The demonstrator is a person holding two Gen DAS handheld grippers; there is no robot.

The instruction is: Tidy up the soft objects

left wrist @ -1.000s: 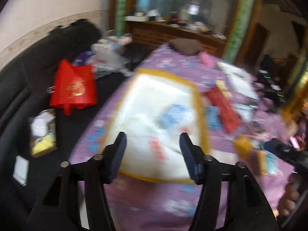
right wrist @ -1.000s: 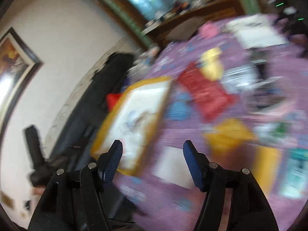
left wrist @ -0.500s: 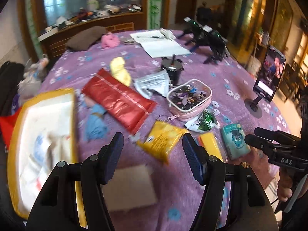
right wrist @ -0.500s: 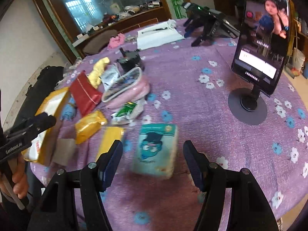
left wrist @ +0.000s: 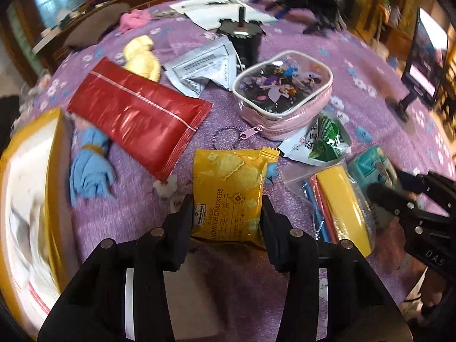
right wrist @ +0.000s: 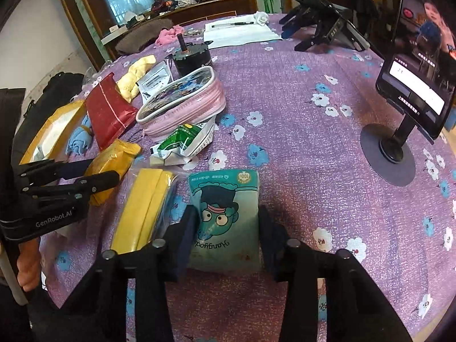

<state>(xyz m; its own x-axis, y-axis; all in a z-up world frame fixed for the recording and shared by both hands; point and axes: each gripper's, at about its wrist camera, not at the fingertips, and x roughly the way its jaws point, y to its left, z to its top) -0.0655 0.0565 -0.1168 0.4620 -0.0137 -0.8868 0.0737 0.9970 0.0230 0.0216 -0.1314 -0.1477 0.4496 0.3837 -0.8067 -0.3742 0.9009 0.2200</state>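
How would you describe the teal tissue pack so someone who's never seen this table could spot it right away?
Start at the round table with the purple flowered cloth and go to its near edge, where the right tool straddles a flat soft packet. That is the teal tissue pack, just right of the bagged yellow cloth. It alone is teal with a green cartoon face in a hat.

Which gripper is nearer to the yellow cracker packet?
Left. The left gripper straddles the yellow cracker packet; the right gripper straddles the teal tissue pack.
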